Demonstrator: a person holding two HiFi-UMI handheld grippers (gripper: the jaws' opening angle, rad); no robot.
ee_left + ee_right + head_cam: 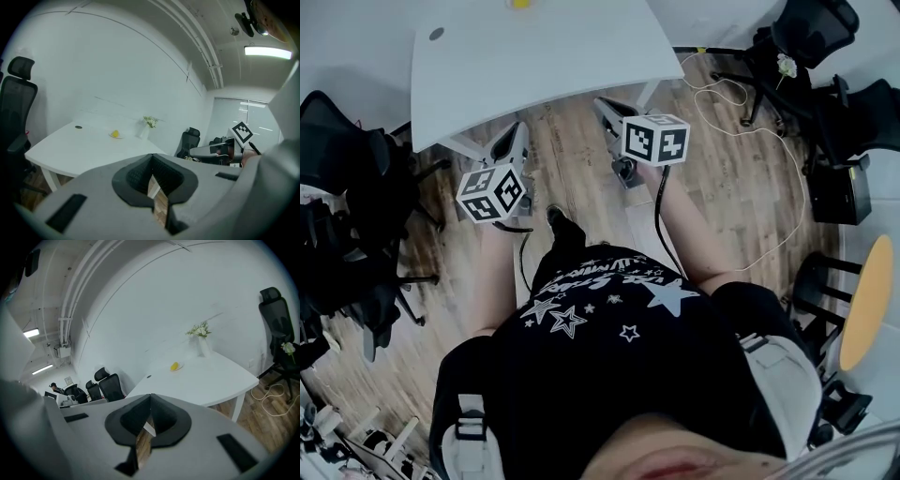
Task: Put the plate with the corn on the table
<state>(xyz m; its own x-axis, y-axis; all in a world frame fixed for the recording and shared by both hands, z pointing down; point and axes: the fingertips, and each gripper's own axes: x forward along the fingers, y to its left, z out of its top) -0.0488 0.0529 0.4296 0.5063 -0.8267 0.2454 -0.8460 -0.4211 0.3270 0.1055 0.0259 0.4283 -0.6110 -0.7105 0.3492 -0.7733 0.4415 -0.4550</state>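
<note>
Pale wood-plank floor (581, 141) underfoot, a white wall behind, and a white table (534, 56) at twelve o'clock from the person (609, 347), who stands just short of its near edge in a black shirt with white stars. Black office chairs (347, 216) crowd nine o'clock, with more at two o'clock, where a thin pale cable (769, 141) loops across the floor.

Now the grippers. The left gripper (514, 141) is held out low at eleven o'clock, over the floor beside the table's edge. Its jaws are pressed together with nothing between them, and only floor planks show through the gap behind the tips. The right gripper (607, 112) sits at one o'clock, level with its partner, and its jaws are also closed tight and empty.

And the prize: the plate with the corn (115, 134) rests on the tabletop, far across it at twelve o'clock, well apart from both grippers, the cob a small yellow lump on a pale dish. At the plate's two o'clock in the left gripper view stands a white vase of flowers (149, 125), upright near the wall.
</note>
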